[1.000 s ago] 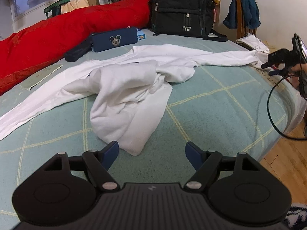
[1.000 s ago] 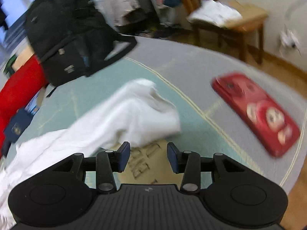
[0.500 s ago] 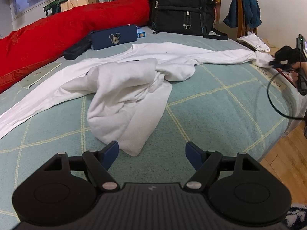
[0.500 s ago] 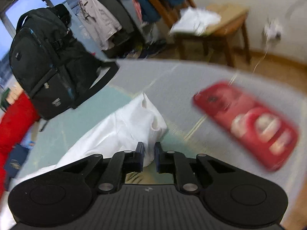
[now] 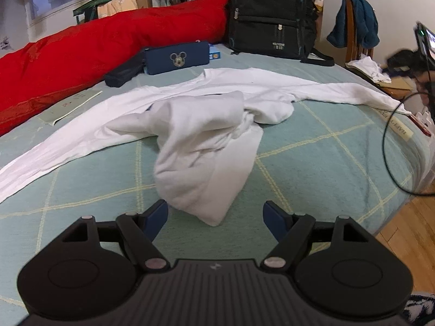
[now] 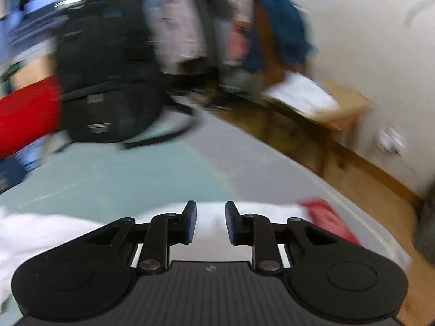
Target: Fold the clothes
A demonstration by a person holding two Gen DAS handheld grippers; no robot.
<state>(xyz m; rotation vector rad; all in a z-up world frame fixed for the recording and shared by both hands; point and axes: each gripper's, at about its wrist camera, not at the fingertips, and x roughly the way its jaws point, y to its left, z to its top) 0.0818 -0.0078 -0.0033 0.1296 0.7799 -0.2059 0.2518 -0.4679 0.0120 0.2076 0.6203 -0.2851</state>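
Observation:
A white long-sleeved shirt (image 5: 206, 125) lies crumpled in the middle of the pale green bed (image 5: 312, 168), both sleeves spread out sideways. My left gripper (image 5: 214, 214) hovers open just in front of the bunched hem, touching nothing. The right sleeve end (image 5: 380, 100) rests flat near the bed's right edge. In the blurred right wrist view my right gripper (image 6: 210, 222) is above that sleeve (image 6: 68, 231); its jaws are opening, and the white cloth shows beneath the gap, not pinched.
A black backpack (image 5: 272, 16), a red quilt (image 5: 95, 51) and a navy Mickey case (image 5: 176, 57) line the far side. A red phone (image 6: 331, 222) lies by the right edge. A chair (image 5: 356, 24) and wooden floor (image 5: 402, 233) are beyond; a black cable (image 5: 394, 163) dangles there.
The right gripper narrowed beside the sleeve cuff, then widened again and rose away, its view tilting up toward the backpack. The left gripper and the shirt's middle stayed put.

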